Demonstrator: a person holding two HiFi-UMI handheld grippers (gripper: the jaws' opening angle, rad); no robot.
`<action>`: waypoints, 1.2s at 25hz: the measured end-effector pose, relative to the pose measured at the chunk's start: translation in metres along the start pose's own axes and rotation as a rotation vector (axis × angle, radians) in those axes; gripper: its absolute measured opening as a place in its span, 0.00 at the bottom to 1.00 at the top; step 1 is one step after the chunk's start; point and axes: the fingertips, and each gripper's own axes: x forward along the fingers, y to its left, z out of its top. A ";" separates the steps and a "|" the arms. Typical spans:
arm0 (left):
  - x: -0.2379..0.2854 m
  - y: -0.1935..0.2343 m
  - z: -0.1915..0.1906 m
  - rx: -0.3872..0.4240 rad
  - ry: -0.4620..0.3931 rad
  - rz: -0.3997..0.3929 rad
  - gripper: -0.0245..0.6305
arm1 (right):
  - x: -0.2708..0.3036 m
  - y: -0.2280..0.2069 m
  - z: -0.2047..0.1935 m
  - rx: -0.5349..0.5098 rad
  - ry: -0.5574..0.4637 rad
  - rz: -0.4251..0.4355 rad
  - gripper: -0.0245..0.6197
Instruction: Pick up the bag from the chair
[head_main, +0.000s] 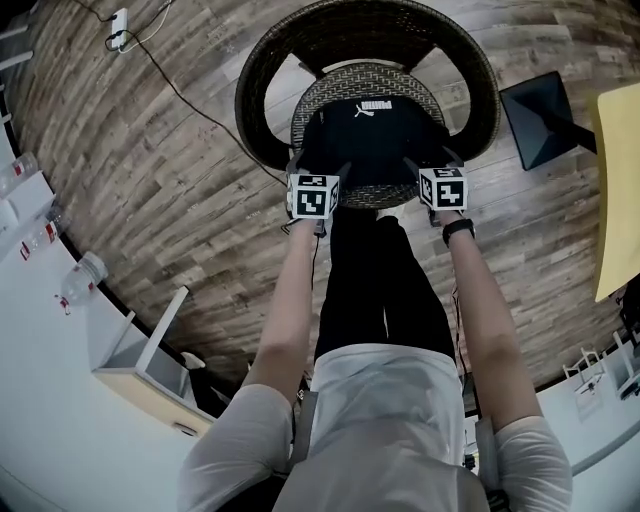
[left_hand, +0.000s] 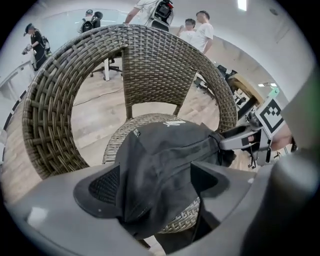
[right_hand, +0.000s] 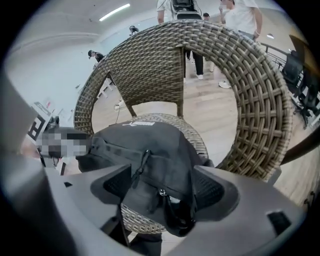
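A black bag (head_main: 370, 140) with a white logo lies on the round seat of a wicker chair (head_main: 250, 100). Both grippers reach down at its near edge. My left gripper (head_main: 320, 165) is at the bag's left front corner and my right gripper (head_main: 432, 162) at its right front corner. In the left gripper view the jaws of the left gripper (left_hand: 155, 187) stand wide, with the bag (left_hand: 165, 160) bulging between them. In the right gripper view the right gripper (right_hand: 162, 187) is also wide, with the bag (right_hand: 150, 145), a strap and a zipper pull between its pads. Neither gripper pinches the fabric.
The chair's curved wicker back (left_hand: 150, 55) rises behind the bag. On the wood floor are a power strip with a cable (head_main: 118, 28) and a black stand base (head_main: 540, 120). A yellow table (head_main: 615, 190) is at the right and a white counter (head_main: 40, 400) at the left. People (left_hand: 200, 30) stand far behind.
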 end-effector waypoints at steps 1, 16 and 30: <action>0.003 0.004 -0.001 -0.022 -0.007 0.007 0.69 | 0.004 -0.001 -0.003 -0.006 0.009 -0.002 0.58; 0.009 0.005 -0.008 -0.036 -0.014 0.044 0.19 | 0.011 -0.012 -0.018 0.063 0.145 -0.035 0.23; -0.037 -0.020 0.006 -0.221 -0.056 -0.016 0.11 | -0.048 -0.002 0.007 0.084 -0.008 -0.054 0.13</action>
